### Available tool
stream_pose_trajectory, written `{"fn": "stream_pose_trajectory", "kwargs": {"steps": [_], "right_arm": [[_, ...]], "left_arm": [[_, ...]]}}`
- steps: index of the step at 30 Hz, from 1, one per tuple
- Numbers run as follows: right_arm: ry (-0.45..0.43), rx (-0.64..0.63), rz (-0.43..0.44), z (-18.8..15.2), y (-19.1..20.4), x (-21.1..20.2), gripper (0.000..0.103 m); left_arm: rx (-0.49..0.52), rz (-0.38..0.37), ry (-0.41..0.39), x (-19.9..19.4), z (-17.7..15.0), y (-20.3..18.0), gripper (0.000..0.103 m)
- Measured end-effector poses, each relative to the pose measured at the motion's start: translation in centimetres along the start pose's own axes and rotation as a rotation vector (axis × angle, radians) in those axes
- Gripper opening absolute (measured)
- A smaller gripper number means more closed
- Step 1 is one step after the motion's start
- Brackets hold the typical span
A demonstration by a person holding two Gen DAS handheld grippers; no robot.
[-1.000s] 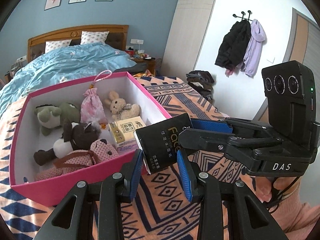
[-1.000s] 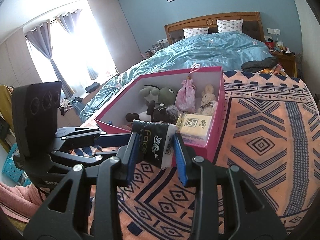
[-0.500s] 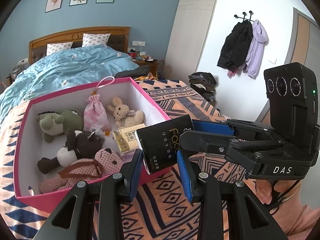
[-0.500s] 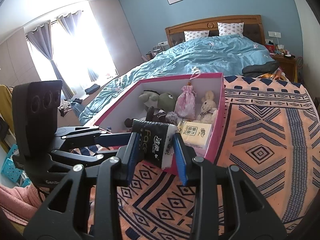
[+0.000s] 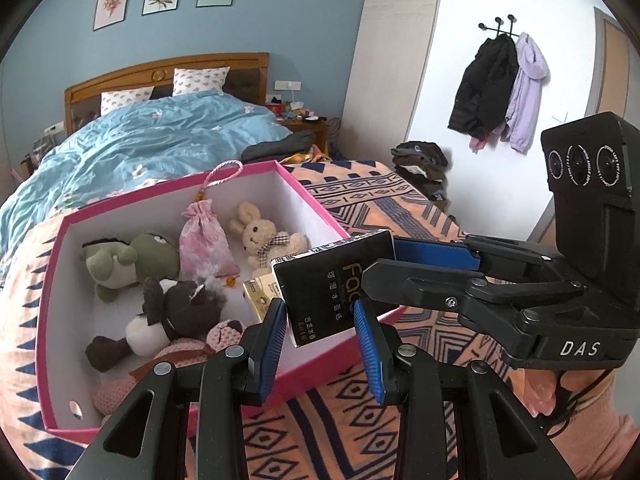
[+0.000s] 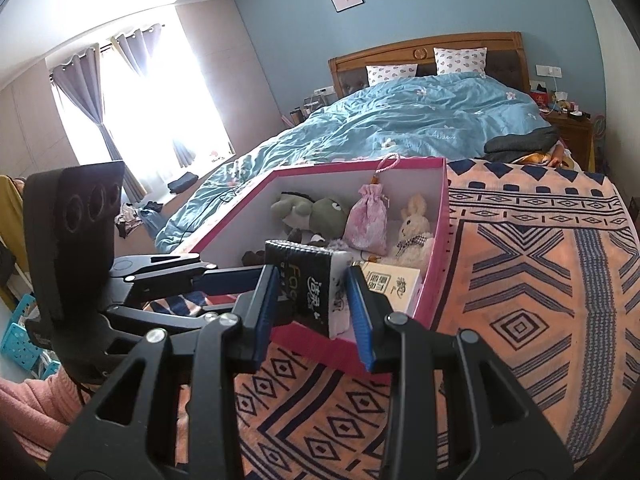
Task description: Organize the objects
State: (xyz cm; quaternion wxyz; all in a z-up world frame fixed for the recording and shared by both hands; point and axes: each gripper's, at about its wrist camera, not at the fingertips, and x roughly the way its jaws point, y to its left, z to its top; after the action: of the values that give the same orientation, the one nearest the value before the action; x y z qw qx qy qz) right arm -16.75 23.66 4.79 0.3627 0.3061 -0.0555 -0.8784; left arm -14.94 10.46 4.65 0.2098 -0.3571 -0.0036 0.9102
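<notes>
Pack (image 5: 336,284) tilted, long axis sloping down; left gripper (image 5: 320,320) and right gripper (image 6: 314,296) both pinch it.

A bed (image 6: 400,128) carries everything. Below and ahead of the gripper, an orange blanket (image 6: 532,280) with dark blue patterns covers its near part. A pink box (image 5: 320,208) sits on the blanket just ahead. Beyond it lie a blue duvet (image 5: 160,140), two pillows (image 5: 200,78) and dark folded clothes (image 5: 280,146).

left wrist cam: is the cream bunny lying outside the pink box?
No, the cream bunny lies inside the pink box, near its far right corner beside the pink pouch.
</notes>
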Motion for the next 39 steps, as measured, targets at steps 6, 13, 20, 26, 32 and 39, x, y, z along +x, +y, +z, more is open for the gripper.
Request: {"fn": "stream_pose_trajectory", "kwargs": {"steps": [6, 13, 20, 26, 32, 39], "right_arm": [[0.010, 0.008, -0.014, 0.2, -0.7, 0.9, 0.038], [0.041, 0.018, -0.038, -0.2, -1.4, 2.3, 0.038], [0.062, 0.015, -0.061, -0.7, -1.5, 3.0, 0.038], [0.073, 0.015, -0.081, -0.9, -1.6, 3.3, 0.038], [0.072, 0.017, -0.108, -1.2, -1.6, 3.1, 0.038], [0.053, 0.015, -0.115, -1.7, -0.9, 2.1, 0.048]], "left_arm": [[0.006, 0.018, 0.024, 1.2, 0.2, 0.1, 0.035], [-0.006, 0.028, 0.062, 2.8, 0.0, 0.8, 0.035], [-0.006, 0.031, 0.085, 3.6, -0.4, 1.0, 0.035], [0.005, 0.041, 0.086, 4.0, -0.5, 0.9, 0.035], [0.021, 0.090, 0.064, 3.5, -0.8, 0.8, 0.047], [0.009, 0.115, -0.004, 0.7, -2.1, 1.2, 0.069]]}}
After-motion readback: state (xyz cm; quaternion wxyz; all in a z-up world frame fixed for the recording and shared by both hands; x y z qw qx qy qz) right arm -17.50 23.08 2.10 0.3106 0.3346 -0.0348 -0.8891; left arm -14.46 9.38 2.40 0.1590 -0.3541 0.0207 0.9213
